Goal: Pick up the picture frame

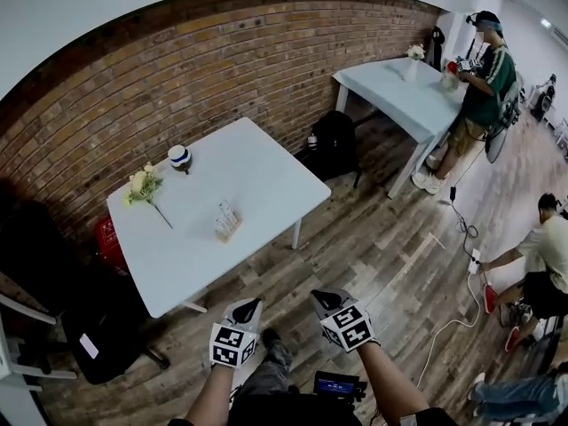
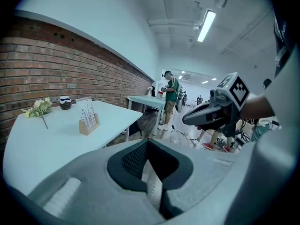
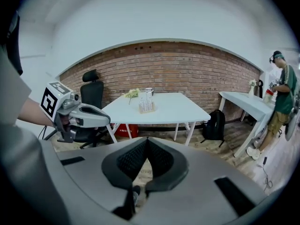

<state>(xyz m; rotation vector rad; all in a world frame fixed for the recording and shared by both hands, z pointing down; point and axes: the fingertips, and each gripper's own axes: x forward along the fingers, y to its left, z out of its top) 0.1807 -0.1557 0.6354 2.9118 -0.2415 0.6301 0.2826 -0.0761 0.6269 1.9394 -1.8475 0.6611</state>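
Observation:
The picture frame (image 1: 227,223) is a small clear panel in a wooden base, standing upright near the middle of the white table (image 1: 266,185). It also shows in the left gripper view (image 2: 88,121) and the right gripper view (image 3: 146,102). My left gripper (image 1: 248,310) and right gripper (image 1: 330,300) hang side by side over the wooden floor, short of the table's near edge and well apart from the frame. Both are shut with nothing between the jaws (image 2: 148,144) (image 3: 146,142).
A flower sprig (image 1: 142,186) and a small cup (image 1: 179,156) lie at the table's far left. A black office chair (image 1: 98,327) and a red box (image 1: 106,238) stand to the left, a black backpack (image 1: 335,142) behind. People stand and sit near a second table (image 1: 399,91); a cable (image 1: 448,318) crosses the floor.

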